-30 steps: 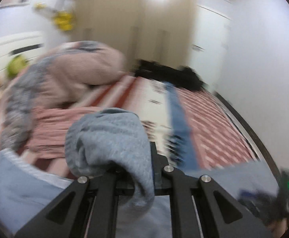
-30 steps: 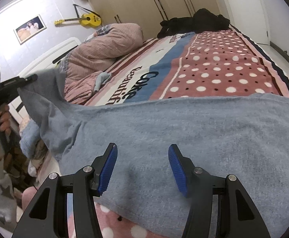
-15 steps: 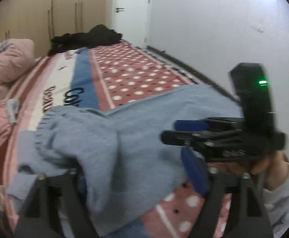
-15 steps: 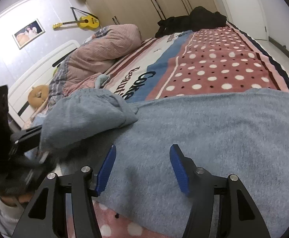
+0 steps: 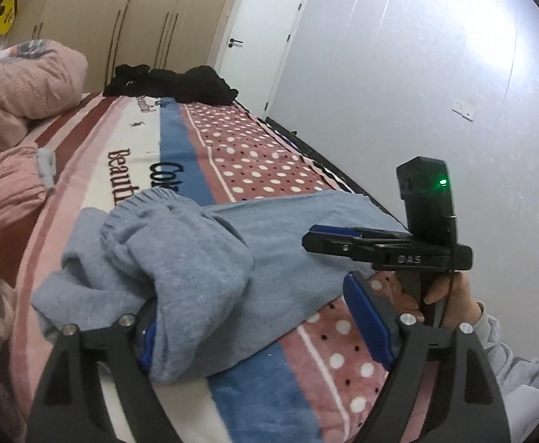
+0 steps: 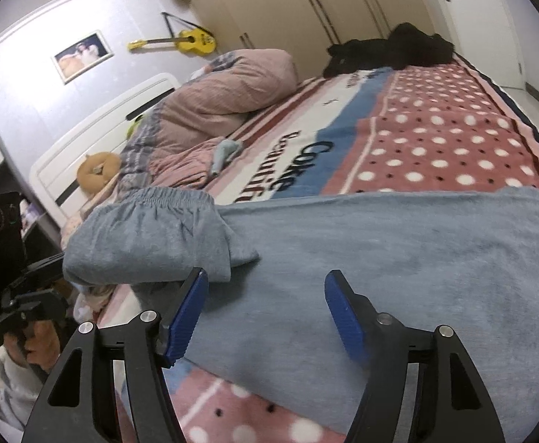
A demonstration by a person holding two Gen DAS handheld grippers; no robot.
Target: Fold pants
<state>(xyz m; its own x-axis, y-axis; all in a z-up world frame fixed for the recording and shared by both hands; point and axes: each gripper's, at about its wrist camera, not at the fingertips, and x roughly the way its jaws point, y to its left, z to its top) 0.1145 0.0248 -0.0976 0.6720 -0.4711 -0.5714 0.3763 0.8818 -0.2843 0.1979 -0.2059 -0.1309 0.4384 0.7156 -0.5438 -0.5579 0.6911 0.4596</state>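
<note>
Pants [image 6: 380,251]: grey-blue, waistband end folded over legs

Blanket [image 5: 166,170] reads "Coke Beauti"; right gripper [image 5: 343,236] reads "DAS".

**Around the bedroom**

A fleece blanket [image 6: 435,147] with white polka dots, a blue band and dark lettering covers the bed. A bunched pink duvet [image 6: 225,99] lies toward the white headboard [image 6: 95,136], with a tan plush toy [image 6: 97,171] beside it. A heap of black clothing [image 6: 391,53] sits at the far end. A yellow guitar [image 6: 191,41] and a framed photo [image 6: 82,55] hang on the wall. Beige wardrobes [image 5: 129,18] stand beside a white door [image 5: 262,40].
</note>
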